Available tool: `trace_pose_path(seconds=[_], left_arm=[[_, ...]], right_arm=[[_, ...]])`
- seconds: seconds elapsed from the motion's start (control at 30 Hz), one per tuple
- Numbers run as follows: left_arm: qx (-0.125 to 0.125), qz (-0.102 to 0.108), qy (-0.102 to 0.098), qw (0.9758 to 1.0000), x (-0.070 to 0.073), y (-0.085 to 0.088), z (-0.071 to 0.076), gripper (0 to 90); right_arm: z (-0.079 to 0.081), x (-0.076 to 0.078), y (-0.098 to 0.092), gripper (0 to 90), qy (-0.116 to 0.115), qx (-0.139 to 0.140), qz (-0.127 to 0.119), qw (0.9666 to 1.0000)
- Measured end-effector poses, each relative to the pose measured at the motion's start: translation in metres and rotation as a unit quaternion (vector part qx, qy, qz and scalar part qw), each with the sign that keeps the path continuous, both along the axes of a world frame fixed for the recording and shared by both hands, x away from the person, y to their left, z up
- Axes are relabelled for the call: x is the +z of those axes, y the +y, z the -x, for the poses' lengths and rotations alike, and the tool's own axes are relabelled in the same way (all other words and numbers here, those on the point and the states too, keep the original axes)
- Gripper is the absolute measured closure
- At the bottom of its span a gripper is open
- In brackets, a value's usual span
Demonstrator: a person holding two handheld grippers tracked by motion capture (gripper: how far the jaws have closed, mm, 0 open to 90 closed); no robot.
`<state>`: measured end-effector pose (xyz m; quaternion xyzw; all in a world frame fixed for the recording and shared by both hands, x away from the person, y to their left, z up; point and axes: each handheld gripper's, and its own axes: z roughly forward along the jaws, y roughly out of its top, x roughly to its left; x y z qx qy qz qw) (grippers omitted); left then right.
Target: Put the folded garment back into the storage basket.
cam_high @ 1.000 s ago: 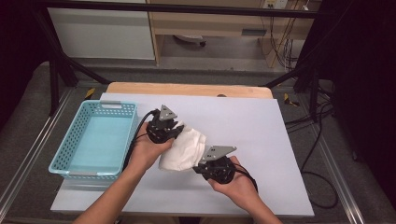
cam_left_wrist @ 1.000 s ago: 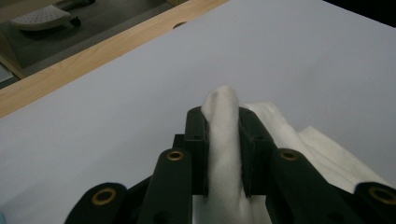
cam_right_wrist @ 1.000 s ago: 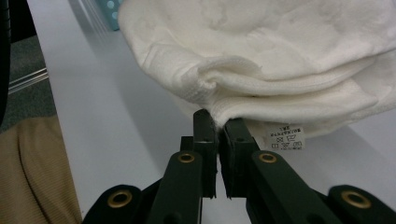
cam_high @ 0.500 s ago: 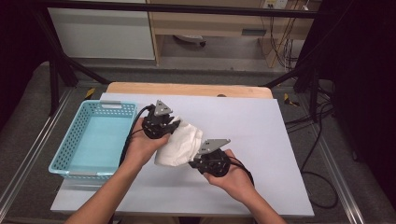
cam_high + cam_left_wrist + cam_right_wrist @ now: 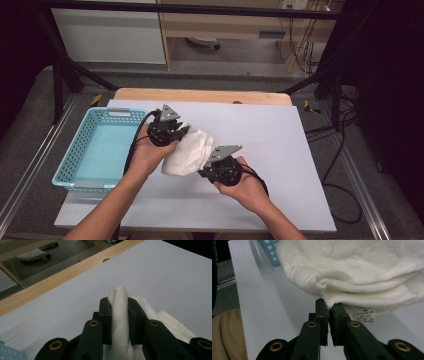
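A folded white towel (image 5: 189,151) hangs between both grippers just above the white table top. My left gripper (image 5: 176,131) is shut on the towel's far corner; in the left gripper view a thick fold of towel (image 5: 119,312) stands pinched between the black jaws. My right gripper (image 5: 204,171) is shut on the towel's near edge. The right gripper view has the towel (image 5: 362,270) bulging above the jaws, its hem caught between them, with a care label (image 5: 365,314) just to the right.
A light blue plastic basket (image 5: 79,148) stands at the table's left edge, close to the left hand. The white table top (image 5: 280,150) stretches to the right of the towel. A wooden strip (image 5: 200,96) borders the far edge, and cables lie on the floor at right.
Both hands with the towel have shifted to the left, toward the basket. The grip of each gripper on the towel has stayed the same.
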<state>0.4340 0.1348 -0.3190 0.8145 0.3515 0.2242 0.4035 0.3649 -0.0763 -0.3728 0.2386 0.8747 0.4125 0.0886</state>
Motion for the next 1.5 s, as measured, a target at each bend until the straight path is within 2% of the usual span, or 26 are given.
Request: trace_pose_path(seconds=[0.53, 0.8, 1.13, 1.5], left_arm=[[0.002, -0.002, -0.007, 1.0000, 0.007, 0.010, 0.002, 76.3], [0.009, 0.003, -0.014, 0.9999, 0.014, 0.018, 0.001, 76.3], [0.019, 0.003, -0.022, 0.9996, 0.021, 0.033, 0.002, 76.3], [0.032, 0.002, -0.033, 0.9989, 0.031, 0.055, 0.001, 76.3]], right_arm=[[-0.003, 0.005, 0.009, 86.1, -0.005, 0.007, 0.000, 1.0000], [-0.007, 0.011, 0.017, 86.1, -0.008, 0.010, 0.001, 0.9999], [-0.013, 0.018, 0.034, 86.1, -0.016, 0.020, 0.006, 0.9996], [-0.021, 0.026, 0.058, 86.1, -0.019, 0.028, -0.002, 0.9994]])
